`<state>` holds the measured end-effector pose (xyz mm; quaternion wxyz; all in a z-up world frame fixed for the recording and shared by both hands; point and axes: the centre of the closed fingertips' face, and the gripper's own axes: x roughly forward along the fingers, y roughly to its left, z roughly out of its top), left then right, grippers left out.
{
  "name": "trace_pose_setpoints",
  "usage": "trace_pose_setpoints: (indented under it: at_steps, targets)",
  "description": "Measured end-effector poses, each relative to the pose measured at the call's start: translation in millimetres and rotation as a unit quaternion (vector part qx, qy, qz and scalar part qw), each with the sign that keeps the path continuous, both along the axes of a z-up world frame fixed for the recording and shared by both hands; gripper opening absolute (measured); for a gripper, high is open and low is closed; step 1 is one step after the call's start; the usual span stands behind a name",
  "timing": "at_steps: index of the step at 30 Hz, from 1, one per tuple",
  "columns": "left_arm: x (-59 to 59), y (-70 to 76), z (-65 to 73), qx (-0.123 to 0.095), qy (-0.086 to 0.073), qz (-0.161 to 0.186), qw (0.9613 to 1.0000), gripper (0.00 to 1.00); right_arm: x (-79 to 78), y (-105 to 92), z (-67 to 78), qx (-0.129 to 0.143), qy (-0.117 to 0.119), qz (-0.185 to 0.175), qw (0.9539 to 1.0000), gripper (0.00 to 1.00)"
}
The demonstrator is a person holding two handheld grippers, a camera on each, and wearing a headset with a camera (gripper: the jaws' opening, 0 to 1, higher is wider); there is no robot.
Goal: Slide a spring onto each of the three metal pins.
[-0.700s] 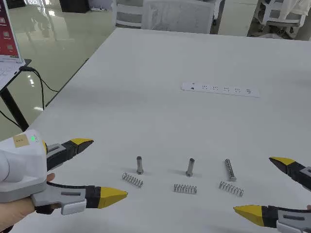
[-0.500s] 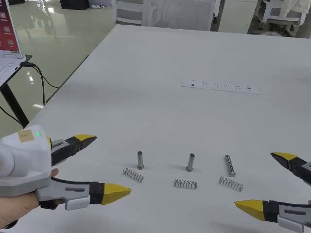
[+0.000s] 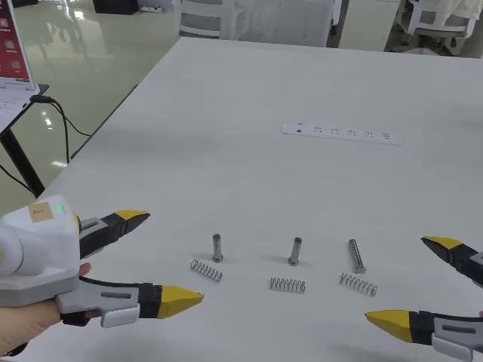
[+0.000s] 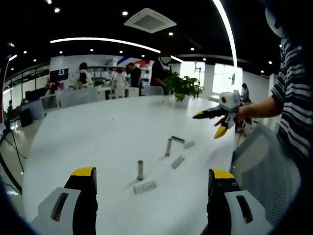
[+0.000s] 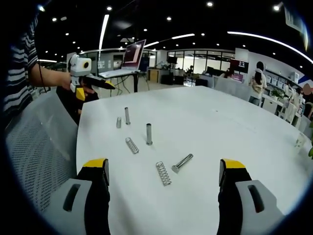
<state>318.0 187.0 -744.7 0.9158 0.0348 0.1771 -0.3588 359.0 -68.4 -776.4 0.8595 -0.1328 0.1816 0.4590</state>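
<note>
Left tongs [image 3: 170, 258] hover above the near left part of the table [image 3: 249, 173]; jaws spread wide, nothing between them, yellow tips pointing right toward the row of parts. Three pins and three springs sit in a row close to the table's near edge, and each spring lies flat on the table just in front of its pin, apart from it. Left pin [image 3: 217, 247] stands upright; left spring [image 3: 206, 270] lies slightly slanted, near the left tongs' lower tip but clear of it. Middle pin [image 3: 295, 251] stands upright; middle spring [image 3: 287, 285] lies parallel to the near edge. Right pin [image 3: 355, 256] lies on its side, as the right gripper view confirms, head end toward the near edge; right spring [image 3: 358, 284] lies just in front of that head. Power strip [image 3: 341, 135] lies well behind the row, toward the table's middle, parallel to the near edge. Right tongs [image 3: 398, 279] hover at the near right; jaws spread, empty, tips pointing left toward the right spring.
</note>
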Motion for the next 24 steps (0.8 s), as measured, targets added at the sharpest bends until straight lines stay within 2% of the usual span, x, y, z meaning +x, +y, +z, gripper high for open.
trace_pose_setpoints:
  at_steps: [15,24]
  targets:
    - [-0.2,-1.8,-1.1,0.001,0.002,-0.003,1.0,0.91,0.2,0.6,-0.1,-0.001,0.0,0.0,1.0,0.93]
    - [0.7,-3.8,-0.9,0.002,-0.003,-0.007,1.0,0.95,-1.1,3.4,-1.2,0.0,0.001,0.004,1.0,0.93]
